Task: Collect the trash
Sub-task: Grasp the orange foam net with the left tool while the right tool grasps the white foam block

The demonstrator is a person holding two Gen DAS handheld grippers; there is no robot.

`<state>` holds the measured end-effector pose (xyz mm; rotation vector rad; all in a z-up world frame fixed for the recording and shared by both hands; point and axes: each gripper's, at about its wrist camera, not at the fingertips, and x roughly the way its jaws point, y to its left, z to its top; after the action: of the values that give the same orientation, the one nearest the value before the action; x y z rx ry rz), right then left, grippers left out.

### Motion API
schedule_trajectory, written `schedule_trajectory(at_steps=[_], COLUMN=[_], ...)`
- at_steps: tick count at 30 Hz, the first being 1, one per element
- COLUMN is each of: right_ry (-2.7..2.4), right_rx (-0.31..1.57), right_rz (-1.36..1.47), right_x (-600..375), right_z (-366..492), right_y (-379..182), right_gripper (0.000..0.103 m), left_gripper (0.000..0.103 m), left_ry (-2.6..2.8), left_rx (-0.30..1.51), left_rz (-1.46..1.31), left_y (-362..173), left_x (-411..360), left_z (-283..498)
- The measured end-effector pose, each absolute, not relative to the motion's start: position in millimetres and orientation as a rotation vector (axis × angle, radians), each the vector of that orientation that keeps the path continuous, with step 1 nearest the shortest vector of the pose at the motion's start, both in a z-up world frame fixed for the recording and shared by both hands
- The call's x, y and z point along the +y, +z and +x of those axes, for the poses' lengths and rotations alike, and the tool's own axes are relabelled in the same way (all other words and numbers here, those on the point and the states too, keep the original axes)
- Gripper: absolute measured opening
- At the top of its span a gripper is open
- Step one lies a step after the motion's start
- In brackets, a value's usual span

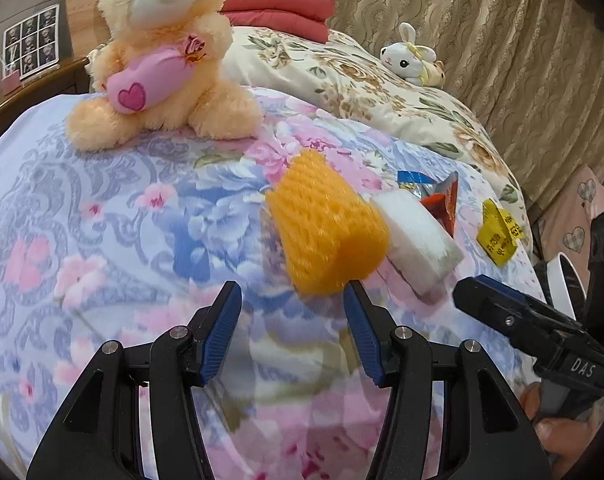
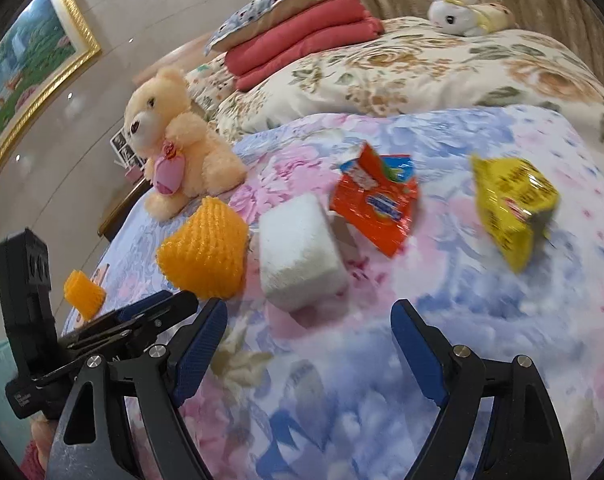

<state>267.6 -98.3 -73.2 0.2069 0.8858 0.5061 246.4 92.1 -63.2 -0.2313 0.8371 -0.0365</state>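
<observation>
Trash lies on a floral quilt (image 1: 102,208): an orange foam net (image 1: 326,224), a white foam block (image 1: 418,236), a red snack wrapper (image 1: 438,196) and a yellow wrapper (image 1: 498,232). My left gripper (image 1: 292,300) is open and empty, just short of the orange net. In the right wrist view the orange net (image 2: 206,248), white block (image 2: 298,252), red wrapper (image 2: 378,200) and yellow wrapper (image 2: 514,200) lie ahead. My right gripper (image 2: 308,320) is open and empty, just short of the white block. A second small orange net (image 2: 82,290) lies at the left.
A peach teddy bear (image 1: 162,56) sits on the quilt behind the trash. A cream floral duvet (image 1: 382,88) with a white plush rabbit (image 1: 410,56) and folded red blankets (image 1: 278,4) lie farther back. A curtain (image 1: 502,40) hangs at the right.
</observation>
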Motion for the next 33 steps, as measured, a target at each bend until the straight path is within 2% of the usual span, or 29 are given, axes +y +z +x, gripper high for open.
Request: schedule_trajectory(at_steps=[2, 4, 6, 7, 9, 16, 33], right_ry=[0.51, 0.51, 0.505, 0.503, 0.503, 0.505, 0.435], right_rx=[0.89, 0.896, 0.903, 0.907, 0.918, 0.904, 0.836], right_rz=[0.195, 0.184, 0.171, 0.166, 0.159, 0.172, 0.283], right_x=[-93, -89, -86, -84, -81, -86, -159], right_z=[273, 278, 283, 286, 290, 278, 202], right_y=[-75, -76, -78, -78, -81, -78, -56], right_gripper=[0.082, 0.079, 0.069, 0.066, 0.05, 0.048, 0.048], left_gripper=[0.053, 0.043, 0.024, 0.022, 0.019, 0.014, 0.013], left_ry=[-0.046, -0.061, -0.079, -0.084, -0.086, -0.075, -0.212], left_rx=[0.836, 0.835, 0.845, 0.846, 0.836, 0.806, 0.801], left_rz=[-0.22, -0.213, -0.212, -0.212, -0.204, -0.215, -0.232], left_y=[-64, -65, -68, -68, -67, -61, -45], left_x=[91, 90, 88, 88, 86, 89, 28], left_z=[251, 255, 259, 259, 258, 239, 190])
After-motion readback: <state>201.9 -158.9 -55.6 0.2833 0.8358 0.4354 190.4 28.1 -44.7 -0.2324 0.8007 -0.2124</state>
